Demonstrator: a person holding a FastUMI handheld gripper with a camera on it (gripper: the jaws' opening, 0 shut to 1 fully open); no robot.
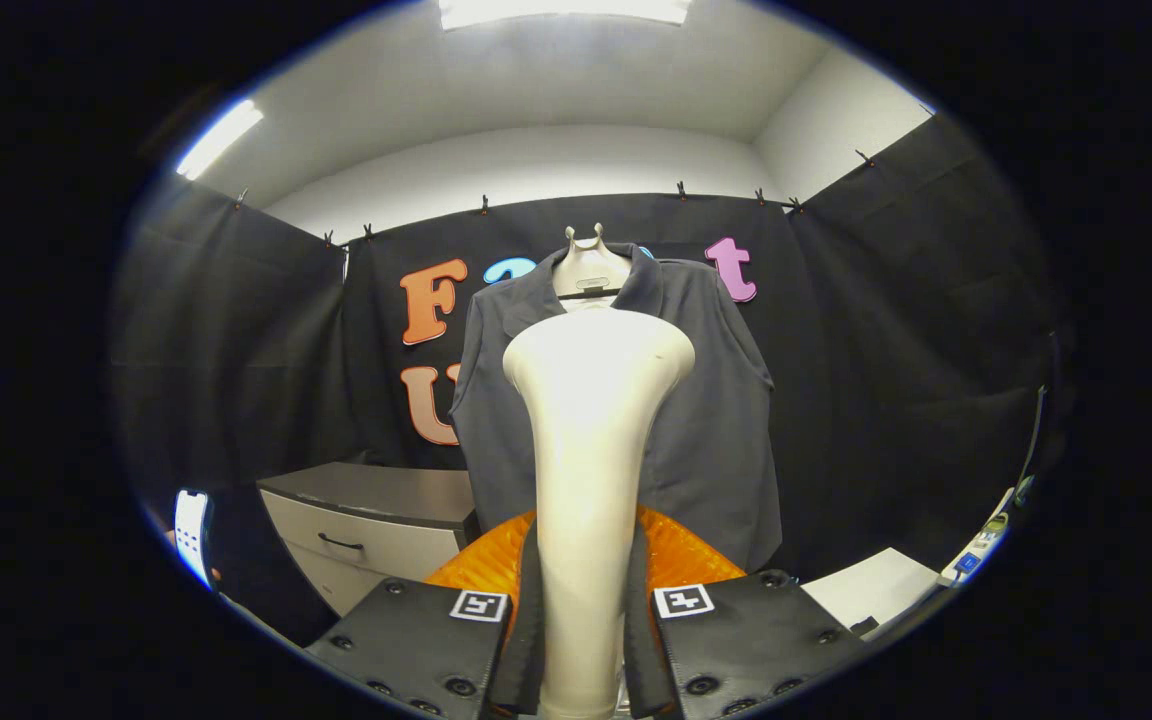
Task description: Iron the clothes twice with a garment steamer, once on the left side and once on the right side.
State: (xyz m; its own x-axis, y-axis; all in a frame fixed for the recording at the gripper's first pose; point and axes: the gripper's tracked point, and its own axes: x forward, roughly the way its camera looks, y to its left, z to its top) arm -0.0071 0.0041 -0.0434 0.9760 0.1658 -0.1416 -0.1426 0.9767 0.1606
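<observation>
The tongs (pixel 584 620) are pinching the garment steamer (pixel 591 430) by its narrow neck, both fingers (pixel 526 610) pressing flat against its sides with no gap showing, so the jaws are standing only as far apart as the neck is thick. The steamer is looking smooth and glossy, a cream plastic piece that is rising straight toward twelve o'clock from between the fingers and flaring out into a broad, rounded head. Each finger mount is carrying a small square black-and-white marker (pixel 479 605) on its matte, bolted face. Just behind the fingers, an orange ribbed dome (pixel 681 555) is peeking out on either side of the neck, its surface finely grooved and shiny.

Beyond the steamer's head, the clothes (pixel 716 420) are hanging: a dark grey collared garment of soft, matte fabric, draping in loose vertical folds, its open collar spreading at twelve o'clock. The steamer's head is covering the middle of its chest; whether the two are touching I cannot tell. The garment is sitting on a pale hanger (pixel 586 265) with two small prongs at the top.

At about eight o'clock from the steamer, a low cabinet (pixel 366 520) is standing, boxy, with a grey top and a light drawer front bearing a dark handle. At four o'clock a flat white surface (pixel 871 590) is lying low.
</observation>
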